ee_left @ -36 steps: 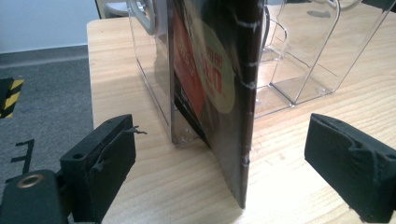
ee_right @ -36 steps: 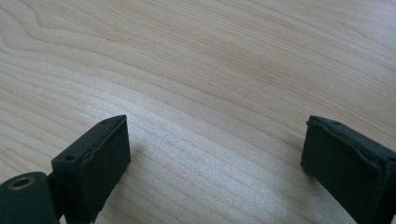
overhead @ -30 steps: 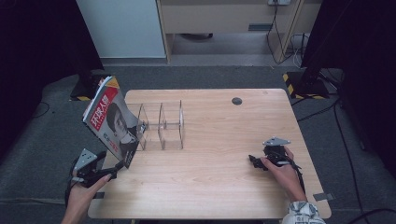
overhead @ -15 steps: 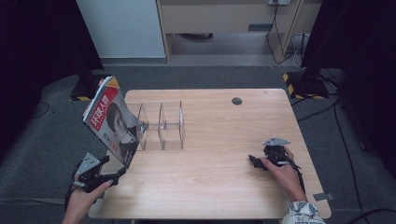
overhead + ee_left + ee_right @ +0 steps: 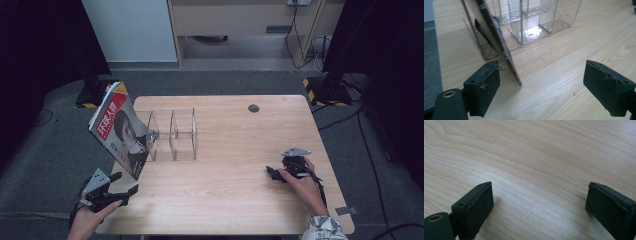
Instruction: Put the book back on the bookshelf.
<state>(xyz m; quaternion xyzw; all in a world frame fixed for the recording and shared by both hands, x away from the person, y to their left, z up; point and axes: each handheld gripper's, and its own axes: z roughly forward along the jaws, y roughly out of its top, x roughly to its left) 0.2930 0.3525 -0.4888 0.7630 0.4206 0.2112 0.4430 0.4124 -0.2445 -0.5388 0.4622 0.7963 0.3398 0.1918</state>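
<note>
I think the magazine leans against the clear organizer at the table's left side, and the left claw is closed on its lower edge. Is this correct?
Not quite: the left claw is open, its jaws wide apart, as the left gripper view shows. The magazine does lean against the clear organizer at the table's left side.

Left claw (image 5: 125, 190) jaws spread; right claw (image 5: 272, 173) spread too, apparently low.

A light wooden table (image 5: 235, 210) stands on grey carpet (image 5: 45, 150) before what looks like a pale cabinet (image 5: 127, 30).
</note>
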